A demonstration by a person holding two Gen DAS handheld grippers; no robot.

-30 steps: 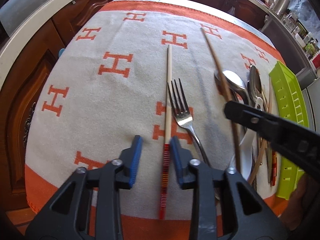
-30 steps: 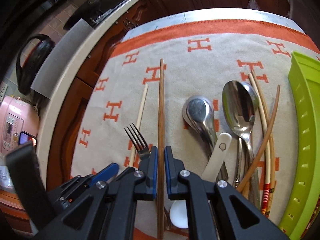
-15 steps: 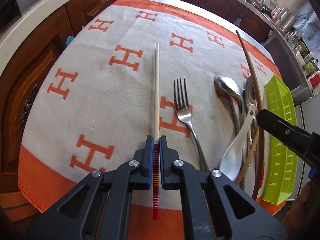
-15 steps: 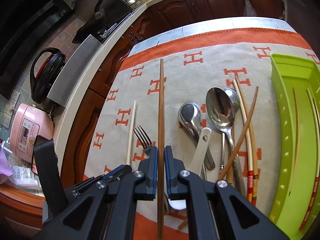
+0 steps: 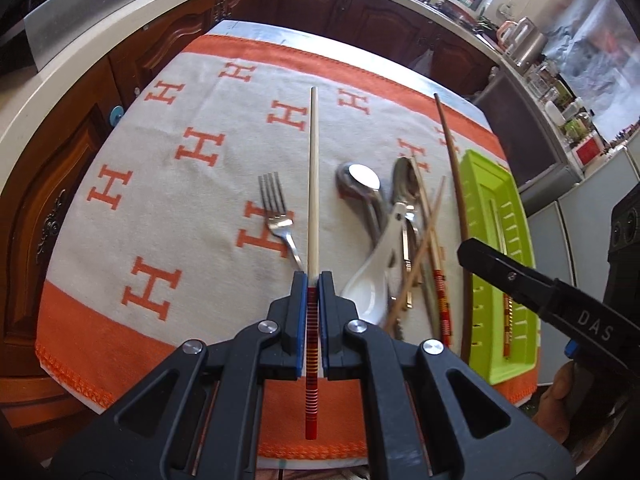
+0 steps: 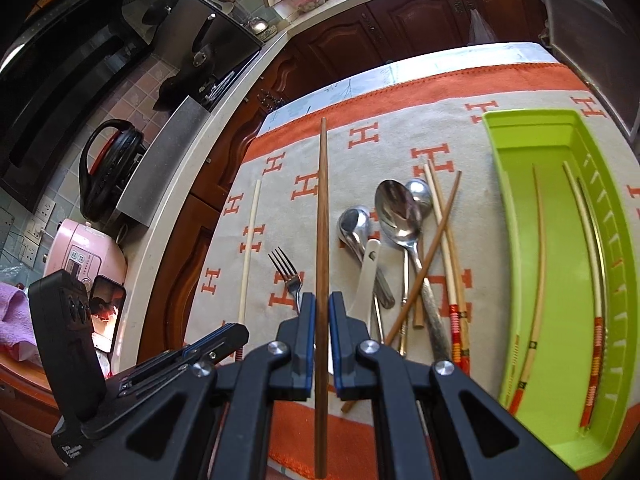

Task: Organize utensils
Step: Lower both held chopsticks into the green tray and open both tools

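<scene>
- Since a second ago: left gripper (image 5: 313,300) has closed on the pale bamboo chopstick with red-striped handle (image 5: 313,184) and lifted it off the cloth; more of the tray shows in the right view.
- Right gripper (image 6: 321,332): clamped on the dark brown wooden chopstick (image 6: 322,216), held clear of the cloth.
- Orange-and-grey H-patterned cloth (image 5: 192,200): steel fork (image 6: 286,272), steel spoons (image 6: 396,212), white ceramic spoon (image 5: 372,280), crossed chopsticks remain mid-cloth.
- Lime-green plastic tray (image 6: 500,184), right: holds several chopsticks already.
- Step: carrying. Next, likely: both sticks rightward, aligned lengthwise over tray, then release.
</scene>
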